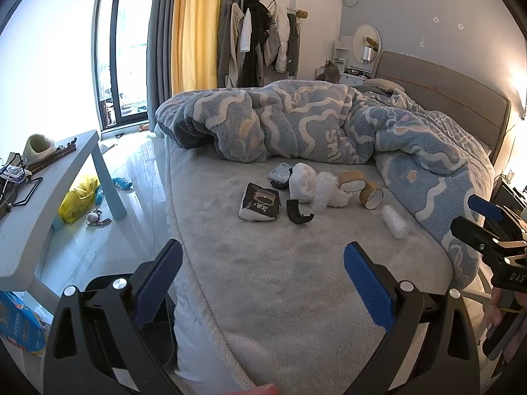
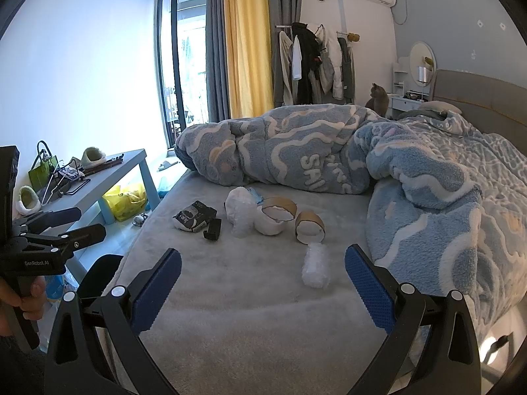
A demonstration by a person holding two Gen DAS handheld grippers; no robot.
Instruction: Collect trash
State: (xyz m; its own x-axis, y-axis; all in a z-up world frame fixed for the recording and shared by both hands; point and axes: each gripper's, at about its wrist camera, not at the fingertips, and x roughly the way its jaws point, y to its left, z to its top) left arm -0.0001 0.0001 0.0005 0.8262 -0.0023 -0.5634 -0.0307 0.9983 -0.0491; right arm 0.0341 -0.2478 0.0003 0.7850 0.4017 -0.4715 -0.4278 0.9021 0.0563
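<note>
Your left gripper (image 1: 263,283) and right gripper (image 2: 263,286) both hover over the near end of the bed (image 1: 296,279), jaws spread wide, nothing between the blue pads. Trash sits clustered mid-bed, just short of the bunched blue duvet (image 1: 296,125) — dark tissue pack (image 1: 260,202) at the cluster's left, black curved plastic piece (image 1: 298,212) beside it, white crumpled wrap (image 1: 304,182) in the middle, two cardboard tape cores (image 2: 308,225) to the right. One bubble-wrap roll (image 2: 315,265) lies apart from the cluster, nearest your right gripper. A yellow bag (image 1: 77,197) sits on the floor left of the bed, under the grey table (image 1: 49,181).
</note>
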